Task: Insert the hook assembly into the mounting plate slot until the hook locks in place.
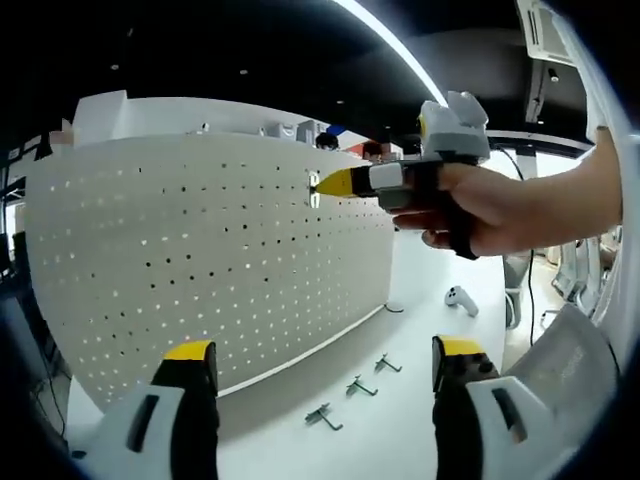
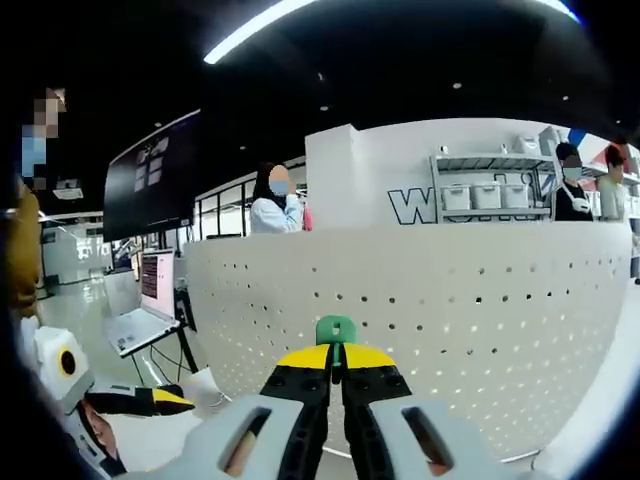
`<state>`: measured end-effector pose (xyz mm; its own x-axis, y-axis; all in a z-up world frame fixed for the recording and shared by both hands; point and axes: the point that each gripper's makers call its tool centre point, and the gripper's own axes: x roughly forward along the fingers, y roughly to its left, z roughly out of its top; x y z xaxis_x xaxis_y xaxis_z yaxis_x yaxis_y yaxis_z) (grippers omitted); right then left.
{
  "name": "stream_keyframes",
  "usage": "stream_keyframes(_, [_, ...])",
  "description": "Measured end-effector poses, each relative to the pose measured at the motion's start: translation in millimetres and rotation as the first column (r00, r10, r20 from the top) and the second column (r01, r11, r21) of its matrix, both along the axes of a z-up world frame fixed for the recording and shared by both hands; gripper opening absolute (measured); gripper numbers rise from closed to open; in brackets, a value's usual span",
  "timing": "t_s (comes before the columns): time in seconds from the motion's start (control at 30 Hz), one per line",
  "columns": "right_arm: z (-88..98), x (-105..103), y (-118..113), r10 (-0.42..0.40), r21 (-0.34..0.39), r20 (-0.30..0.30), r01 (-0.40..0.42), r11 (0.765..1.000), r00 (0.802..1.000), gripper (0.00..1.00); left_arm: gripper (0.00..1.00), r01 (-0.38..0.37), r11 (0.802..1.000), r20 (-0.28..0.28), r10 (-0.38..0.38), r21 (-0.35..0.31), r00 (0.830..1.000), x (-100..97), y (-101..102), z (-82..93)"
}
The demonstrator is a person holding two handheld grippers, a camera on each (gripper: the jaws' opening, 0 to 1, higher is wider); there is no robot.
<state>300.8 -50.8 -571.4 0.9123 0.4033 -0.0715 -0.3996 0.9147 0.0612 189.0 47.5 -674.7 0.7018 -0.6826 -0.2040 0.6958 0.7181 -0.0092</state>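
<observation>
Left gripper [image 1: 325,365]: fingers spread wide and empty, low over the white tabletop [image 1: 420,420], facing the upright white pegboard [image 1: 200,250].

Right gripper [image 1: 322,184], seen in the left gripper view: carried in a hand [image 1: 490,205], yellow tips pressed to the pegboard face near its upper right part, beside a small metal piece at the holes. In the right gripper view, right gripper [image 2: 337,352]: fingers clenched on a green hook part [image 2: 336,328], held just in front of the perforated panel; contact with a hole cannot be judged from this view.

Edges and free room:
- Pegboard lower edge meeting the tabletop along a line running toward the right.
- Pegboard right edge ending short of the tabletop's far side; open tabletop beyond it, with a small white object [image 1: 461,298] there.
- Three spare hooks [image 1: 352,390] lying in a row on the tabletop just in front of the lower edge, apart from each other and between the left fingers.
- Open tabletop between the left fingers and the panel.

Writing: large dark letter "W" [image 2: 405,207] legible on the white wall behind the pegboard, remainder covered by a shelf with bins [image 2: 485,190]. Laptop [image 2: 150,310] at left on a stand; screen text unreadable.
</observation>
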Motion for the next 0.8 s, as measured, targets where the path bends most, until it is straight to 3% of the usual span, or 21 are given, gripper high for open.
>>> stream_keyframes(0.8, [16.8, 33, 1, -0.087, -0.061, 0.069, 0.091, 0.994, 0.994, 0.01, 0.9, -0.038, 0.999, 0.002, 0.038, -0.019, 0.999, -7.3, 18, -2.0])
